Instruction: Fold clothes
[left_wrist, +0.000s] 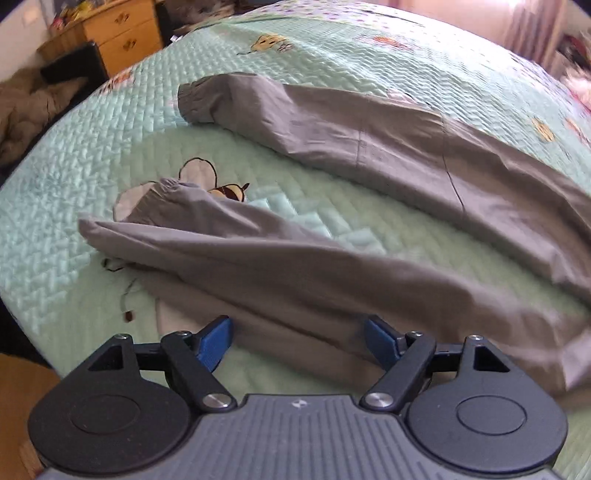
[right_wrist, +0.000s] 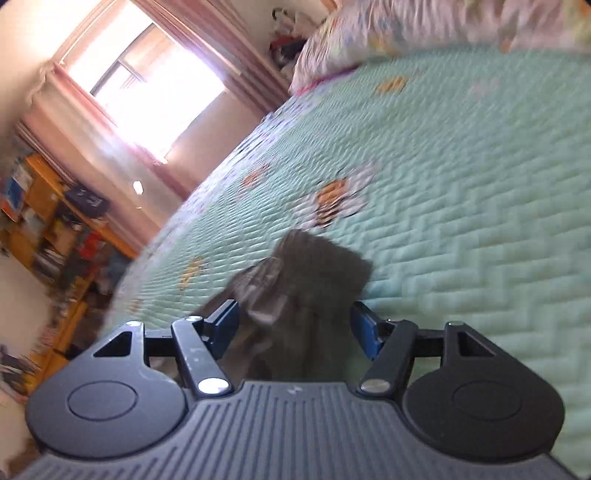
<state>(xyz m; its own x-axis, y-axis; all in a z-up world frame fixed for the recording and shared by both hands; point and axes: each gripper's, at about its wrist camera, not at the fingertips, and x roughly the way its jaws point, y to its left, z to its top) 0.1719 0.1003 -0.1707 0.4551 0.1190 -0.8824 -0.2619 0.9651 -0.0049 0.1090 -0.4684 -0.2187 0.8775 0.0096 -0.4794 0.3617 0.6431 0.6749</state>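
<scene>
Grey trousers (left_wrist: 332, 206) lie spread on the bed's mint quilt (left_wrist: 92, 155) — one leg runs toward the far side, the other lies rumpled nearer the camera. The left tongs (left_wrist: 297, 341) hang spread above the near leg, pinching nothing. The right tongs (right_wrist: 293, 328) are spread too — a grey fold of the trousers (right_wrist: 314, 269) sits between the blue fingers (right_wrist: 364, 328), unpinched.

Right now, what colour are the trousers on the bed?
The trousers are plain grey. The left wrist view shows them best, spread on the green quilt.
</scene>
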